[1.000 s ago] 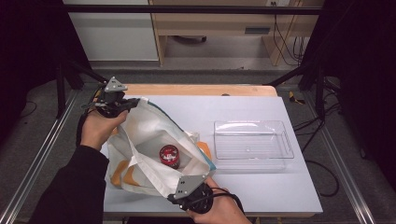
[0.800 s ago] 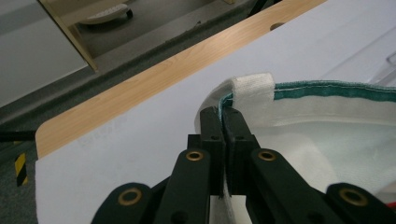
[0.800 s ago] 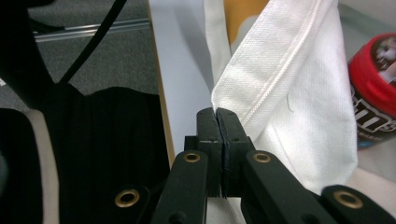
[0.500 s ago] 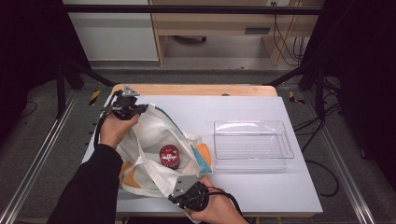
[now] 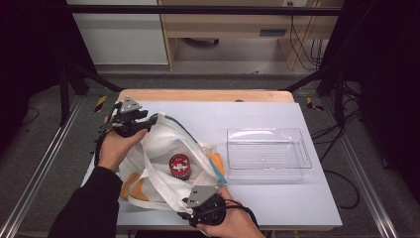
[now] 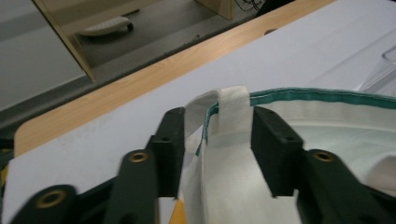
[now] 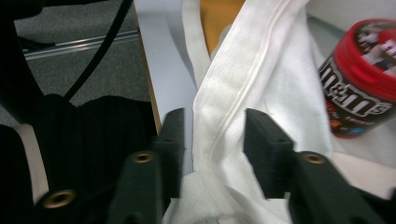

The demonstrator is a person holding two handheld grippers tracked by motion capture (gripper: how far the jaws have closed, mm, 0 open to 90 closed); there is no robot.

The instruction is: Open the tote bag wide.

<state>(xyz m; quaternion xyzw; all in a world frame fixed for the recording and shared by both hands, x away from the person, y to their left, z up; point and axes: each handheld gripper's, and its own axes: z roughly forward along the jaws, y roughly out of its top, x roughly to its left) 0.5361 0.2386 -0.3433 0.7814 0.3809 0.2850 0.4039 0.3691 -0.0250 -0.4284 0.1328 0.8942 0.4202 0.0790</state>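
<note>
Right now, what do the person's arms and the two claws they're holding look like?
Each hand carries a black two-jaw tool. The left claw and the right claw both wear a grey three-cornered plate on top, and black cables trail from each. Close up, the jaws are matte black blocks on black arms with brass-coloured rivets. The left arm wears a long black sleeve reaching the wrist.

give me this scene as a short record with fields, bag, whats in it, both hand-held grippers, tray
bag: white cloth bag with green trim, lying slumped on the table
contents: red-lidded candy jar standing inside
left hand-held gripper: jaws just opened, bag rim and strap loose between them
right hand-held gripper: jaws just opened, white strap between them, not pinched
tray: clear plastic tray, empty, right of the bag
</note>
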